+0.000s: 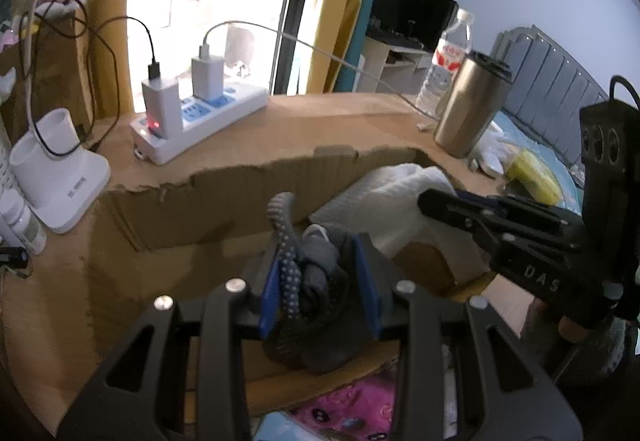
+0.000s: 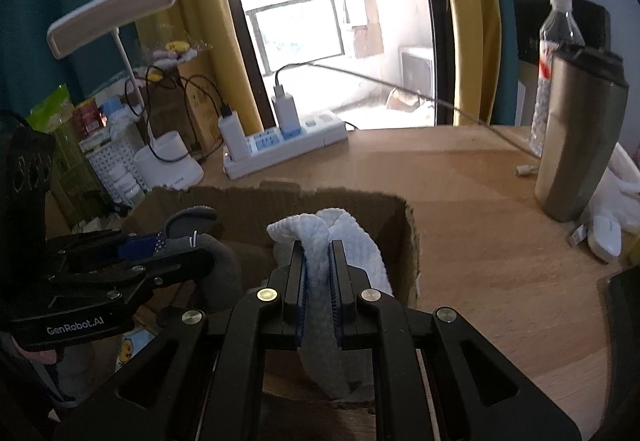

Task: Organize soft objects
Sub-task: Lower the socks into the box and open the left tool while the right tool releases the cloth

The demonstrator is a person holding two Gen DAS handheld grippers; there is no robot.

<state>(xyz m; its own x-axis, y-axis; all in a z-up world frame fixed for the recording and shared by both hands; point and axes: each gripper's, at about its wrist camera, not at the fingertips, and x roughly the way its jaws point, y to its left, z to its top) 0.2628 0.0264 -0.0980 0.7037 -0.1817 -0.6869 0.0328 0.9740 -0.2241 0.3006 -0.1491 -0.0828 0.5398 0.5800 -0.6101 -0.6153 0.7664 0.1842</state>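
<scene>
While we look along both grippers at once, the widest thing before us is a wooden tabletop [image 2: 480, 201], and on it stands an open cardboard box [image 2: 248, 201] with torn upper edges. Over the box we hold two soft bundles side by side. Our right gripper [image 2: 319, 253] has its jaws drawn almost together, pinching a white waffle-textured towel [image 2: 340, 237] that bulges above the fingertips and hangs below them, against the box's right wall. Our left gripper [image 1: 318, 261] has its jaws partway closed, squeezing a knotted dark grey sock [image 1: 316, 269] with pale dots; one end curls upward above the blue pads. From the left view the towel [image 1: 396, 193] sits just beyond the sock, with the other gripper reaching in from the right. Behind the box we see a steel tumbler [image 2: 576, 137], a white power strip [image 1: 200, 121] carrying two chargers, and a clear water bottle [image 1: 448, 61]. A pink patterned item [image 1: 352, 409] lies below the box's near edge.
</scene>
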